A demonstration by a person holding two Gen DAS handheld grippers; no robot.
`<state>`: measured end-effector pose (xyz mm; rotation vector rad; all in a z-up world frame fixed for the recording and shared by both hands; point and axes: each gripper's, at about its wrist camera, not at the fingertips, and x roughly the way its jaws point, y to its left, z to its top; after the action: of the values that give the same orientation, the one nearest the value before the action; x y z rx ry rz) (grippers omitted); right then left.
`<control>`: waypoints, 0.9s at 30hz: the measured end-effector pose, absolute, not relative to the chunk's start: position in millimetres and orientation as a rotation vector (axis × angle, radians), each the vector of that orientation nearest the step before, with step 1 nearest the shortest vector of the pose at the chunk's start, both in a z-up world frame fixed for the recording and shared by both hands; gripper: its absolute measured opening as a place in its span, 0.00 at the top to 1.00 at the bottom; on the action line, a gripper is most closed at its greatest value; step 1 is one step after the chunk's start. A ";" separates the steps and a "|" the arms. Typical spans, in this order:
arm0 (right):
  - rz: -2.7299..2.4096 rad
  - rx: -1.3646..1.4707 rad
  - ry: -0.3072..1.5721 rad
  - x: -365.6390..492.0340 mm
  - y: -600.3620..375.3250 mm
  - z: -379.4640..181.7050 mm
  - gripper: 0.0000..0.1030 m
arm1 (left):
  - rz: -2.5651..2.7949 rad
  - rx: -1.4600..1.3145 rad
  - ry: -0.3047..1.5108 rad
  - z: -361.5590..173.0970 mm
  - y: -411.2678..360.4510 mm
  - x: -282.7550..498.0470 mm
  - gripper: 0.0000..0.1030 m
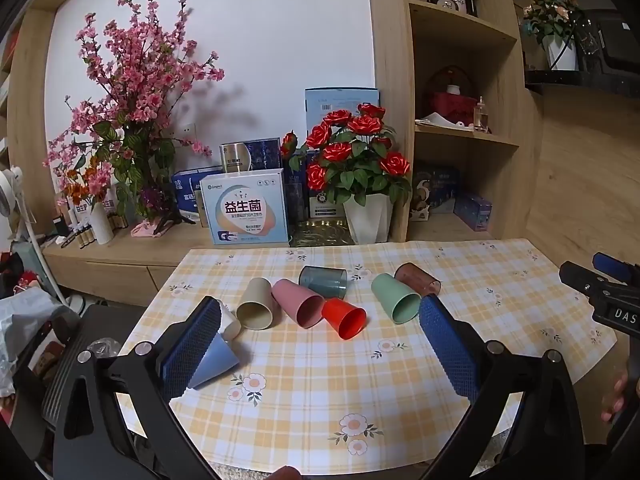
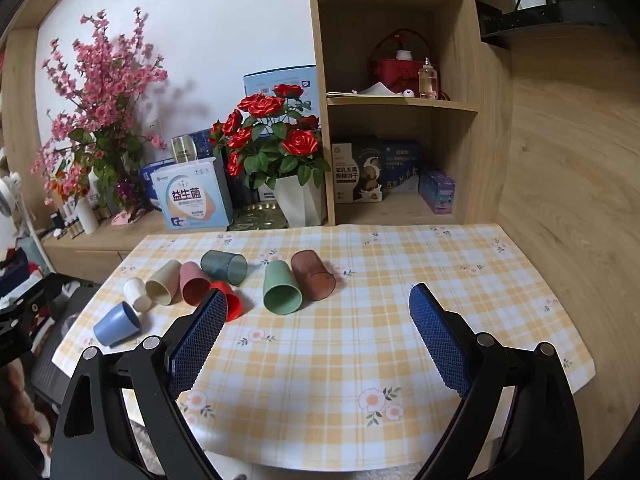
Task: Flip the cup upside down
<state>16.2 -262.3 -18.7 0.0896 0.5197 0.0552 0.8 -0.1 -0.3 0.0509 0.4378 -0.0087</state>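
Several plastic cups lie on their sides on the checked tablecloth (image 1: 320,380): blue (image 1: 216,360), white (image 1: 230,322), beige (image 1: 256,308), pink (image 1: 298,302), red (image 1: 344,318), grey translucent (image 1: 323,280), green (image 1: 394,298) and brown translucent (image 1: 418,278). The right wrist view shows them too: blue (image 2: 116,324), green (image 2: 280,288), brown (image 2: 312,276), red (image 2: 232,304). My left gripper (image 1: 320,312) is open and empty, above the table in front of the cups. My right gripper (image 2: 316,300) is open and empty, right of the cups.
A low wooden cabinet behind the table holds a white pot of red roses (image 1: 356,168), pink blossom branches (image 1: 132,92) and boxes (image 1: 244,208). A wooden shelf unit (image 2: 400,100) stands at the back right. The right gripper shows at the right edge (image 1: 608,292).
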 end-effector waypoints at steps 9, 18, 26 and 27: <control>0.056 0.089 0.520 16.9 -262.8 -19.7 0.13 | -0.021 0.053 0.444 -5.5 -6.1 5.7 0.06; 0.055 0.089 0.519 16.4 -262.5 -18.5 0.13 | -0.029 0.059 0.449 -5.5 -9.2 4.2 0.06; 0.055 0.089 0.520 16.4 -262.5 -18.1 0.13 | -0.031 0.056 0.453 -5.8 -3.4 4.0 0.06; 0.056 0.089 0.519 16.4 -262.5 -18.0 0.13 | -0.030 0.056 0.454 -6.1 -3.0 3.9 0.06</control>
<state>16.4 -262.5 -18.0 0.0894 0.5190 0.0557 3.9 -3.0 -6.0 0.0560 0.4538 -0.0303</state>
